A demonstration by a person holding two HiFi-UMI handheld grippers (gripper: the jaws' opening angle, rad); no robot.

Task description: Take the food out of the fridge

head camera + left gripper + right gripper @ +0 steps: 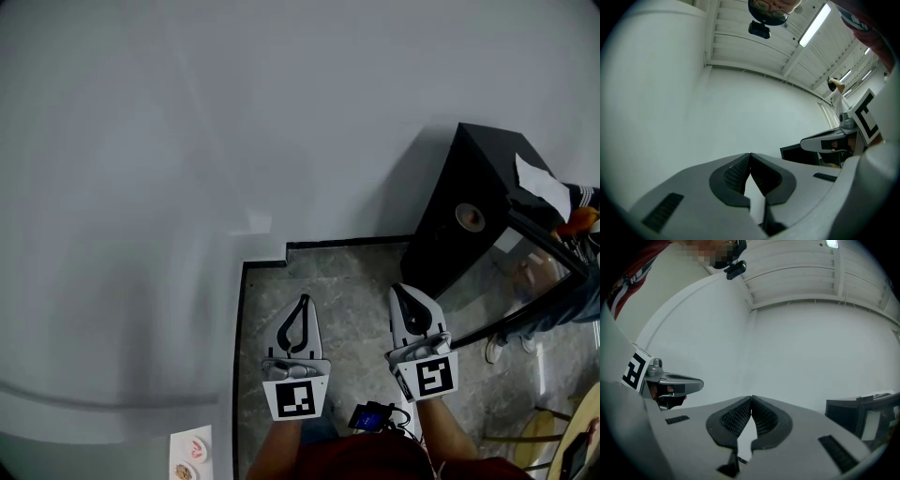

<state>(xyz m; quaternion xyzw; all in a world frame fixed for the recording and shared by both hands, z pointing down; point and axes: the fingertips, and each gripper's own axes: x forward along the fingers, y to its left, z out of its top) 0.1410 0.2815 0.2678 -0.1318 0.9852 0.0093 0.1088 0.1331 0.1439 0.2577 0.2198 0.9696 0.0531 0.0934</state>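
Note:
Both grippers are held side by side over a grey marbled floor (337, 281), pointing at a plain white wall (281, 112). My left gripper (303, 302) is shut with nothing between its dark ribbed pads (736, 174); its tips (750, 155) meet. My right gripper (405, 292) is also shut and empty, its tips (751, 398) closed together. Each gripper view shows the other gripper alongside: the right gripper (825, 140) and the left gripper (670, 383). I cannot make out a fridge door or handle in any view.
A black speaker-like box (469, 211) stands on the floor to the right, close to my right gripper. Beyond it are a dark frame (544, 244) and a person's legs (534, 319). A small white dish with food (190, 457) lies at the lower left.

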